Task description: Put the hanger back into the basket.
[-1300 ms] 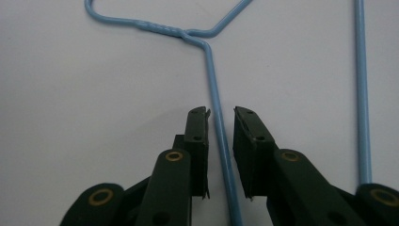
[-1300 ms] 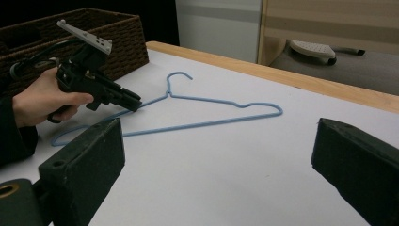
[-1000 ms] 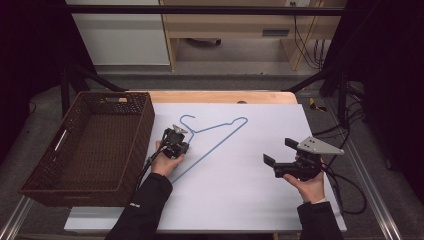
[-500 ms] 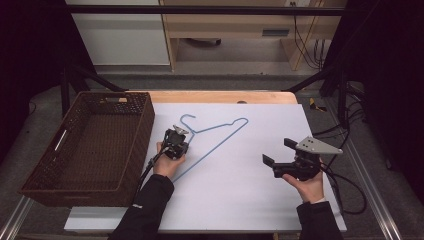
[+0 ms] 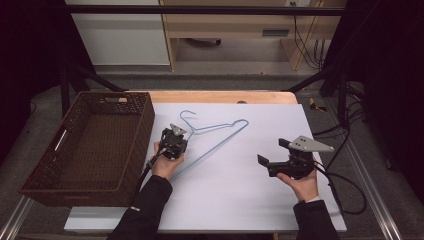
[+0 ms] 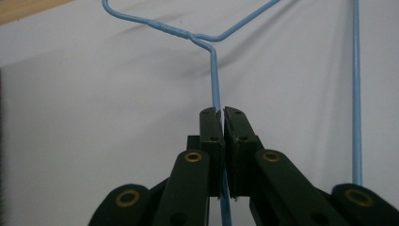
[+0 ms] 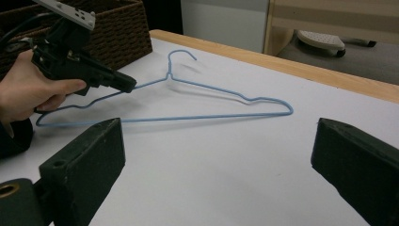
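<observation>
In the left gripper view the blue wire hanger (image 6: 215, 80) is cut off: its hook runs out past the top edge, its long straight bar leaves at the top right, and the wire clamped by the left gripper (image 6: 222, 113) disappears behind the jaws. In the high view, that gripper (image 5: 173, 141) and the hand (image 5: 167, 162) cover the hanger's near-left corner. The right gripper view crops its own jaws at the bottom and right edges, and the wicker basket (image 7: 113, 28) at the top left.
</observation>
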`<state>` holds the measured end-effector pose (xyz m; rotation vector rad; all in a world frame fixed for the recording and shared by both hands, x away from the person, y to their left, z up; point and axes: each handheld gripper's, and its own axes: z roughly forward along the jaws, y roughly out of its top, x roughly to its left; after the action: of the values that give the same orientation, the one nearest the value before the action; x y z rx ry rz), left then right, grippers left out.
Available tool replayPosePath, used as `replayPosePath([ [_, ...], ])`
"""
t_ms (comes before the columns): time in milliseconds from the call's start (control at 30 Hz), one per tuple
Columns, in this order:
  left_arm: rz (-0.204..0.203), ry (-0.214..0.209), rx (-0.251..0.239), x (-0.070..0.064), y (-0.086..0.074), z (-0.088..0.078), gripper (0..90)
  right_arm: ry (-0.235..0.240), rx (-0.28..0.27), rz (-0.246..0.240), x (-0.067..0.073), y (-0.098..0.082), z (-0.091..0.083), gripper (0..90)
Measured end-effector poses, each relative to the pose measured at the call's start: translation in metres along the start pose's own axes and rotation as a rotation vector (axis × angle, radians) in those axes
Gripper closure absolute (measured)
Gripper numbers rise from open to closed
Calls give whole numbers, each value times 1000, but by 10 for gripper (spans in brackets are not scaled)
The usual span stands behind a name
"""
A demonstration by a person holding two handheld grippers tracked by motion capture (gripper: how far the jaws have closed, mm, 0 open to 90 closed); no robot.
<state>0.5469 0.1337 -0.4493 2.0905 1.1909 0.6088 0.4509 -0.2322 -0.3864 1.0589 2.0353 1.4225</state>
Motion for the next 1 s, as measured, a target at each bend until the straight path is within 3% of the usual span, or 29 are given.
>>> replayPosePath([
  [400, 46, 21, -61, -11, 4, -20, 869, 41, 35, -19, 9, 10, 37, 48],
  [1000, 59, 23, -102, -21, 1, -32, 869, 74, 26, -10, 26, 42, 107, 75],
])
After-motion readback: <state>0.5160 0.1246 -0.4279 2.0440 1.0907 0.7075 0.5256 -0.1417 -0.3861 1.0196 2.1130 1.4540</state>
